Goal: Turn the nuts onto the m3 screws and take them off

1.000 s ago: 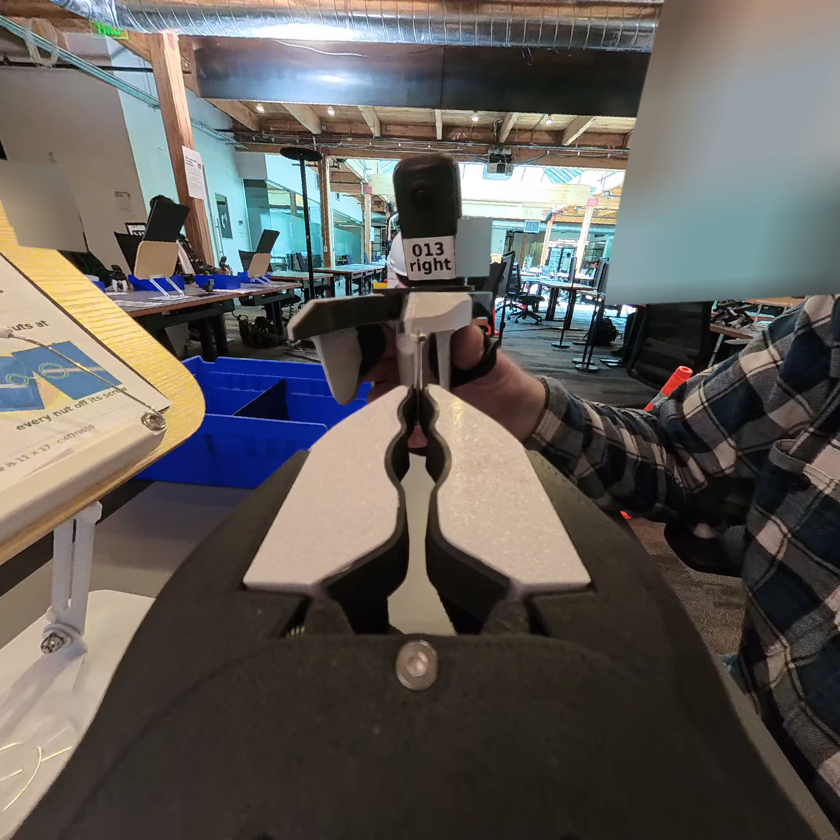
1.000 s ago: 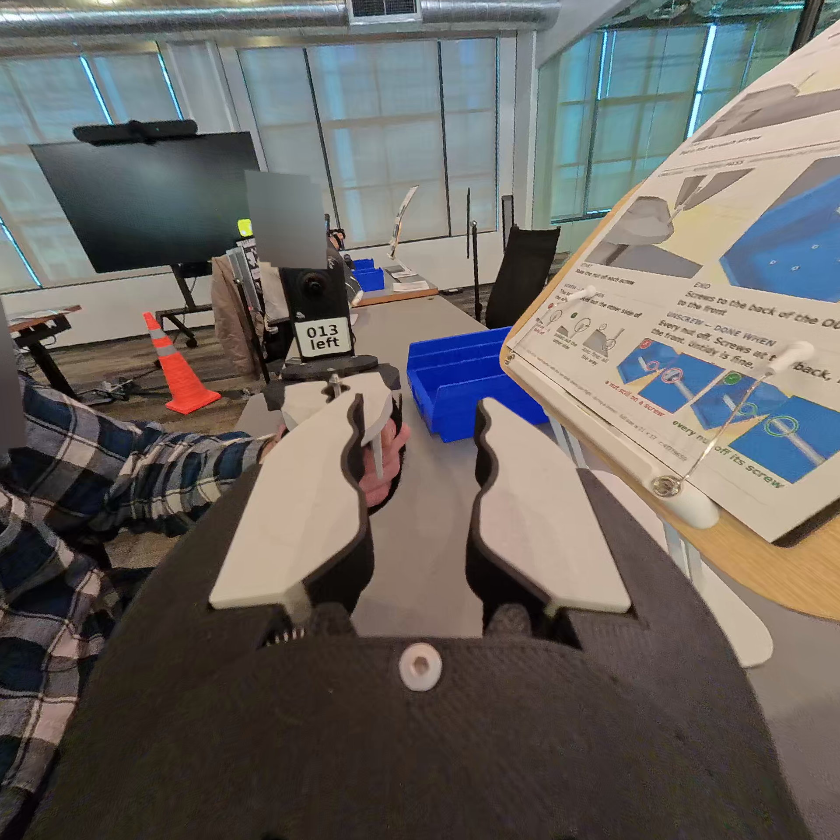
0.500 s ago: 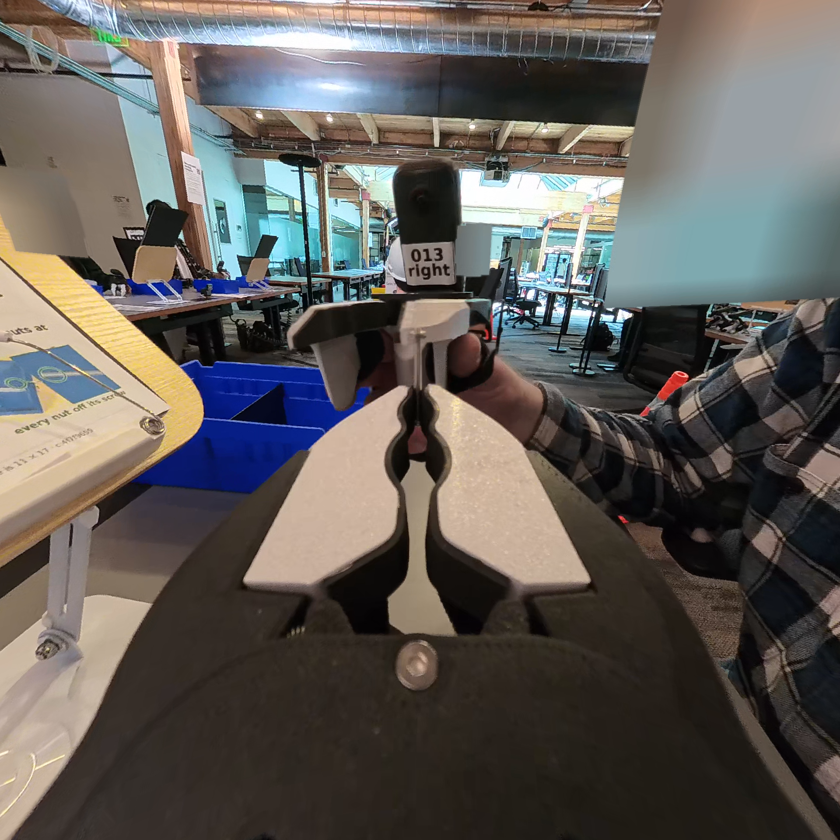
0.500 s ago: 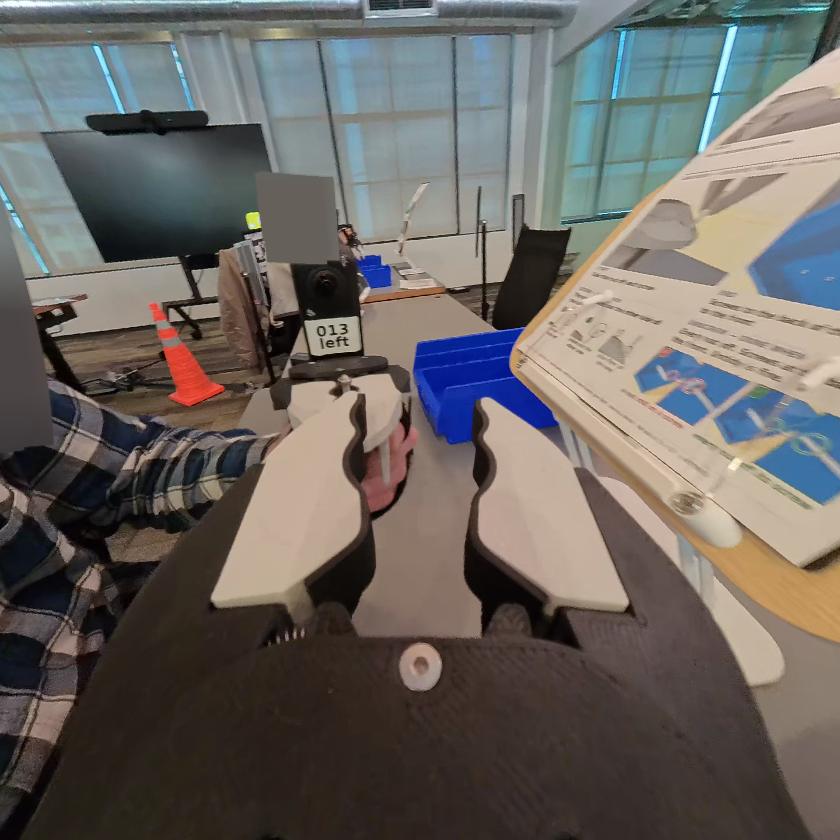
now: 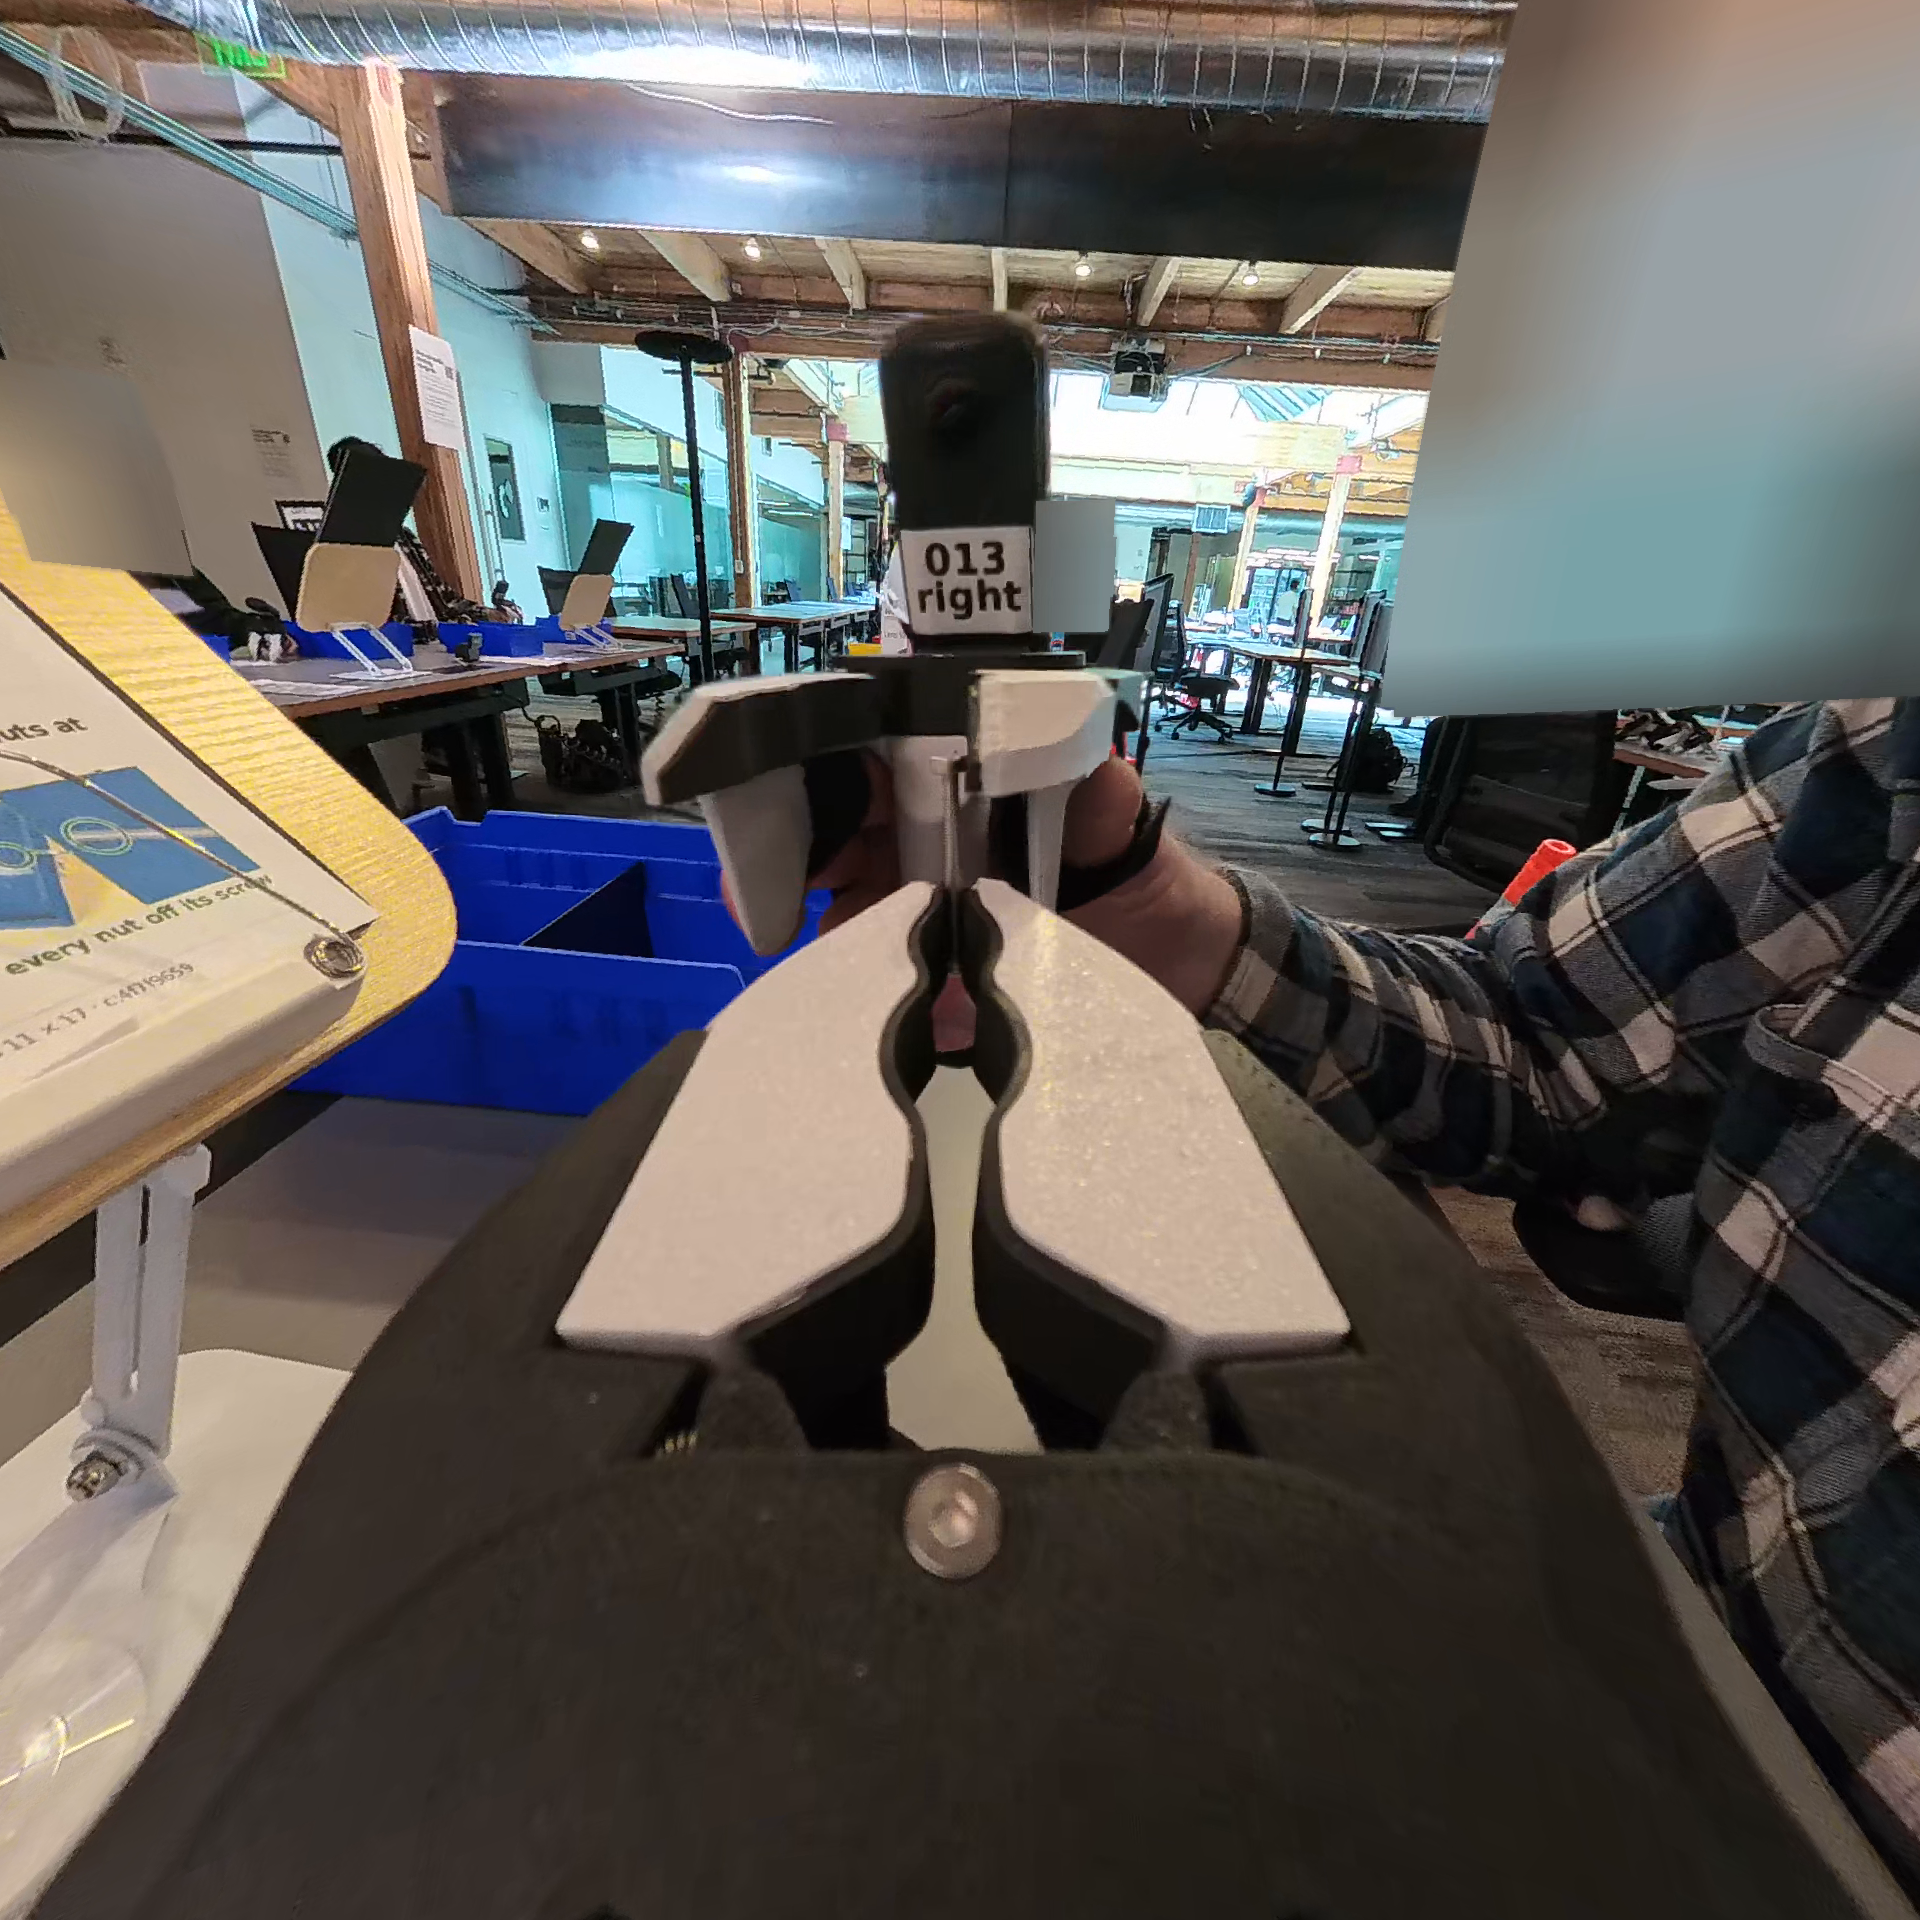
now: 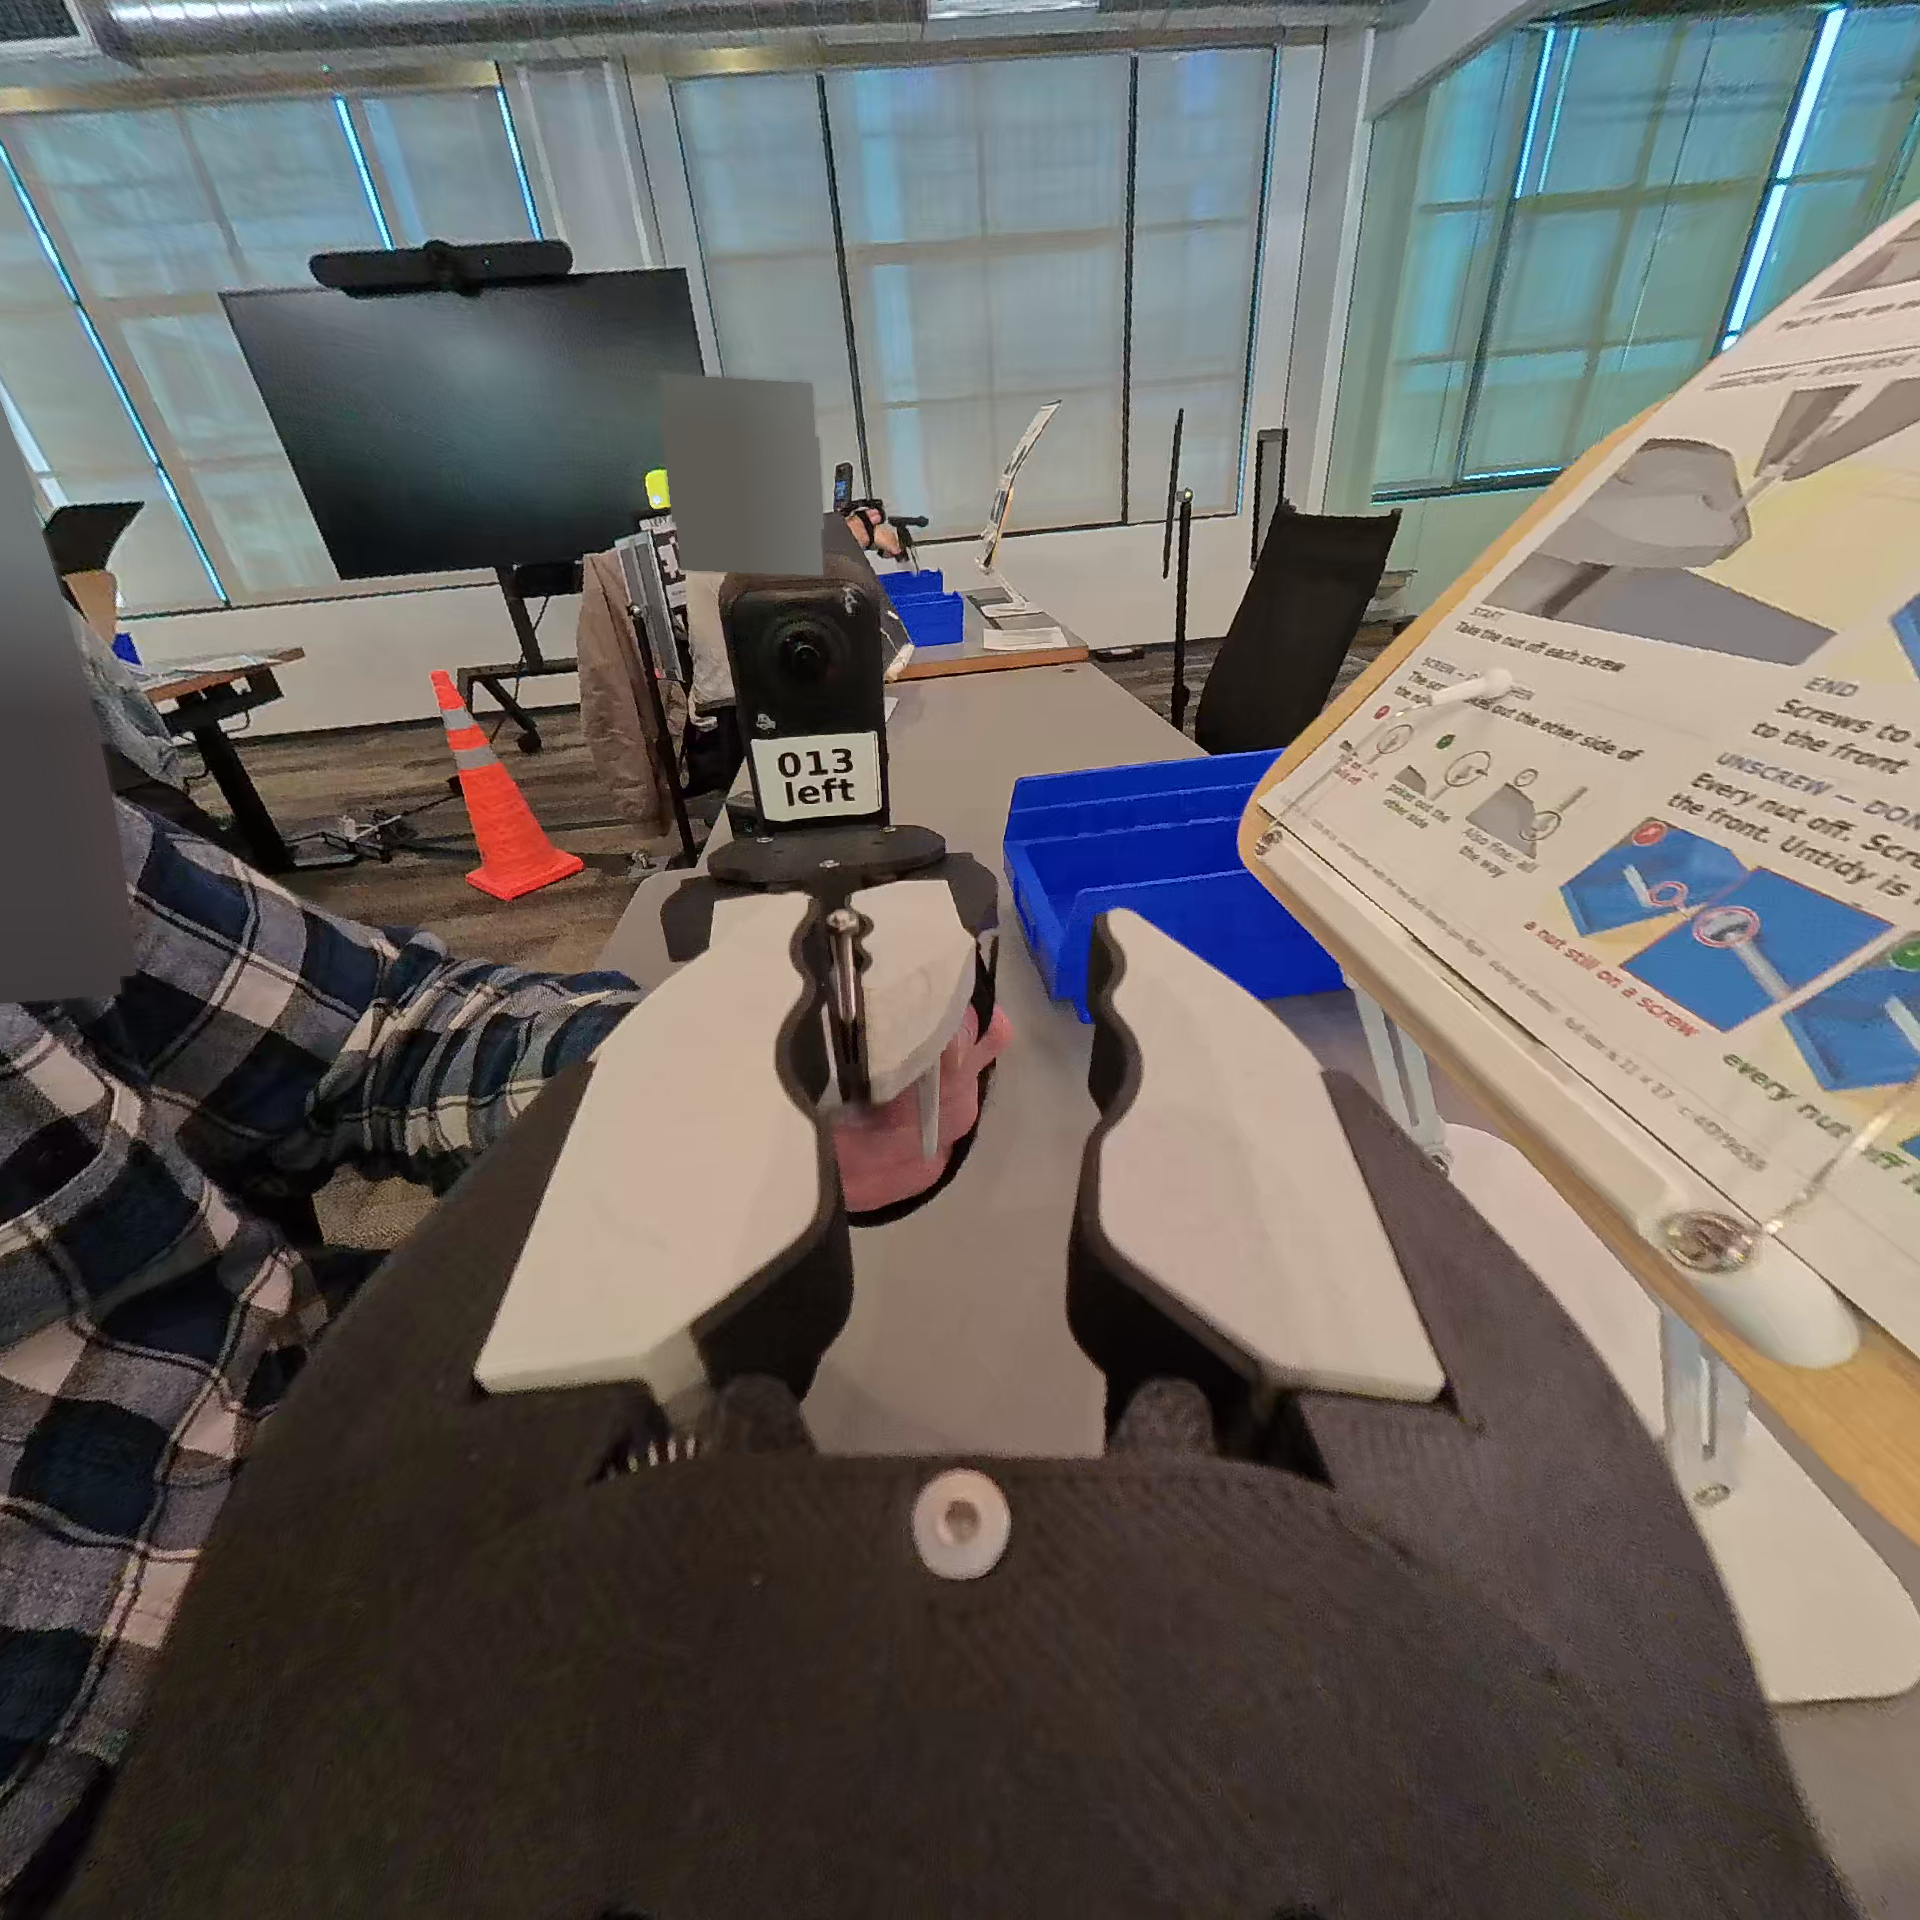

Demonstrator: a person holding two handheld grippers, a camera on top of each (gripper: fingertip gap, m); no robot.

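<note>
My left gripper [image 5: 951, 902] is shut on a thin metal screw [image 5: 949, 831] that stands upright, head up, above its fingertips. The right wrist view shows the same screw [image 6: 844, 987] pinched between the left gripper's [image 6: 847, 1049] dark pads. My right gripper [image 6: 951, 997] is open, with nothing between its pads. It faces the left gripper at close range, and the screw sits just past its left fingertip [image 6: 769, 997]. In the left wrist view the right gripper [image 5: 862, 831] has its fingers spread, with the screw's top close to one white finger [image 5: 925, 821].
A blue bin [image 5: 520, 987] with a divider stands on the grey table [image 6: 1039, 727]; it also shows in the right wrist view [image 6: 1143, 862]. A tilted instruction board on a white stand [image 6: 1610, 831] is close by. A person's plaid sleeve [image 5: 1558, 987] and an orange cone [image 6: 499, 800] are also in view. Less than 4 cm separates the two grippers' tips.
The left gripper stays shut on the screw. The right gripper stays open and has shifted only slightly in front of it.
</note>
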